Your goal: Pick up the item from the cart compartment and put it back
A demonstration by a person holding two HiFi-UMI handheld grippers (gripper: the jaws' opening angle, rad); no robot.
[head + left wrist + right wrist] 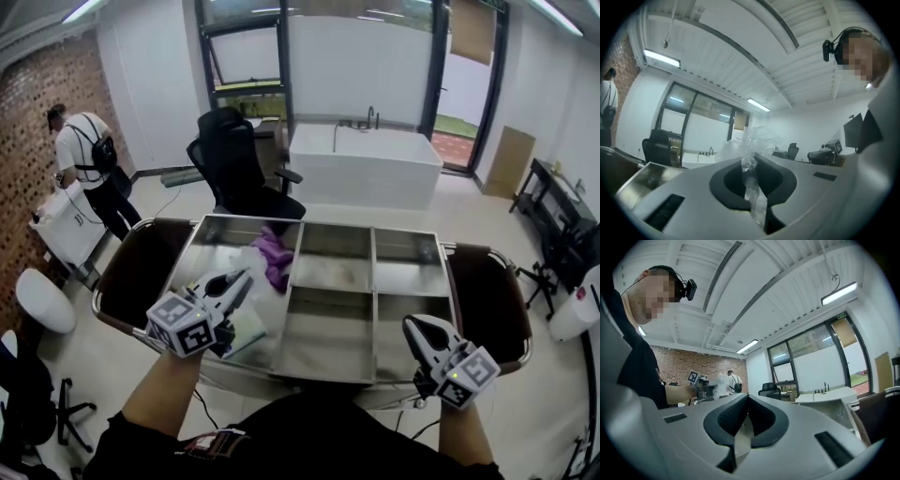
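My left gripper (242,279) is raised over the left compartment of the steel cart (330,321). Its jaws are shut on a crumpled piece of clear plastic (751,149), which bunches up beyond the tips. In the head view this plastic (249,259) shows as a pale crumple at the gripper's tip. A purple cloth-like item (275,255) lies in the same compartment, just past it. My right gripper (412,325) hangs by the cart's near right corner, shut with nothing in it (746,398).
A pale flat packet (247,330) lies under the left gripper. The cart has several steel compartments and a dark bin (141,272) at each end. A black office chair (236,169) and a white tub (364,167) stand behind. A person (82,155) stands far left.
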